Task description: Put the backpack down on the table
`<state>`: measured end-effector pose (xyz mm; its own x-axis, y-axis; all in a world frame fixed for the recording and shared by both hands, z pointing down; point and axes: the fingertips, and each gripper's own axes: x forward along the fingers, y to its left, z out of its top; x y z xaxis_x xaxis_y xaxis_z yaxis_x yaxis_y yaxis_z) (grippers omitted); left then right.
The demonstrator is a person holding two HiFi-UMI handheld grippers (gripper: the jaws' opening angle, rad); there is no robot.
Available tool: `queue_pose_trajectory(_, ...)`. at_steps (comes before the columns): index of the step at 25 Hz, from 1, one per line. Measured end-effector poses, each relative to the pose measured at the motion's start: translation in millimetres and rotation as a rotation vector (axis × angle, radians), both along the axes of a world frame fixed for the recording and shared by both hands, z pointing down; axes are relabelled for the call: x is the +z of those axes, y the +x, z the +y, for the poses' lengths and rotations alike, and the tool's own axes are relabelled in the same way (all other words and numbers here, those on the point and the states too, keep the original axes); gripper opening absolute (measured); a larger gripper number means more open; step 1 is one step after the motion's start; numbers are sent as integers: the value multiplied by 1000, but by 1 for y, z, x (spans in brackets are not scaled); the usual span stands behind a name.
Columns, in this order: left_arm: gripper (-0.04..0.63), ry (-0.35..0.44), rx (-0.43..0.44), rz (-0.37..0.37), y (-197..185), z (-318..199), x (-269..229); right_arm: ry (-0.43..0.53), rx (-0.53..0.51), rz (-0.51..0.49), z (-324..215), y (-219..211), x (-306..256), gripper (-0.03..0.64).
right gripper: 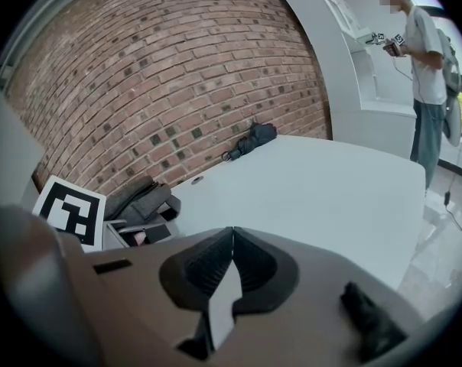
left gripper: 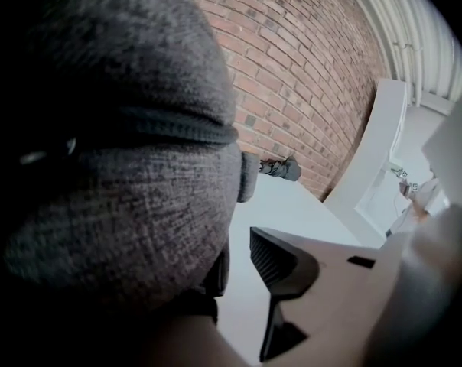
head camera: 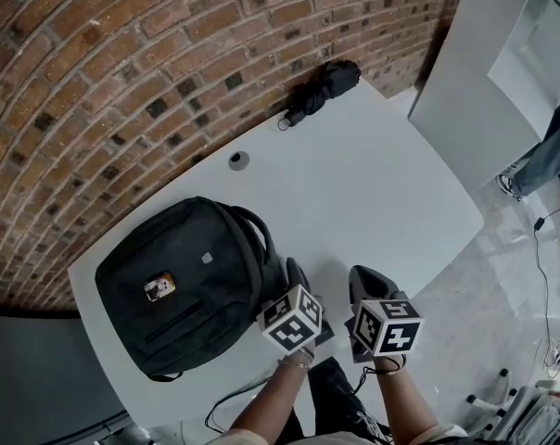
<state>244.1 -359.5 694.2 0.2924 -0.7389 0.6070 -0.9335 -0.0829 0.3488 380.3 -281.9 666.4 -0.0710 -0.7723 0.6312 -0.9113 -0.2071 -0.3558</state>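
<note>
With the backpack (head camera: pixel 183 281) lying flat at the near left of the table (head camera: pixel 373 184), the left gripper (head camera: pixel 294 274), jaws apart just beside its right edge and pinching nothing, should back straight out clear of the straps (head camera: pixel 259 228), the right gripper (head camera: pixel 363 284), jaws together and empty, holding off.

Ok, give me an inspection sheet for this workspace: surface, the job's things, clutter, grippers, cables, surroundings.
Surface: white table, with a round grey cap set in it near the wall.
Job's things: black backpack lying on the table's left end.
Clutter: folded black umbrella at the far edge, against the wall.
Grippers: left gripper has its jaws apart beside the backpack, not gripping it; right gripper has its jaws together, empty.
Cables: black cable on the floor at right.
Surroundings: brick wall; a person standing beyond the table.
</note>
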Motion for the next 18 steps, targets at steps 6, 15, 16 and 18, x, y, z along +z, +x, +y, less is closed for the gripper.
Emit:
queue_pose_trajectory(6,234,-18,-40,56,4,6,3,-5,-9,3,1,-1,1,31)
queue_pose_trajectory(15,255,-66,-20,65,8,29,7,-7,-7,13,13,0,-1,31)
queue_pose_trajectory(16,255,-71,-8,66,9,34,6,-8,-7,15,14,0,-2,31)
queue_pose_trajectory(18,255,-80,17,65,11,42,4,-8,-11,18,17,-1,-4,31)
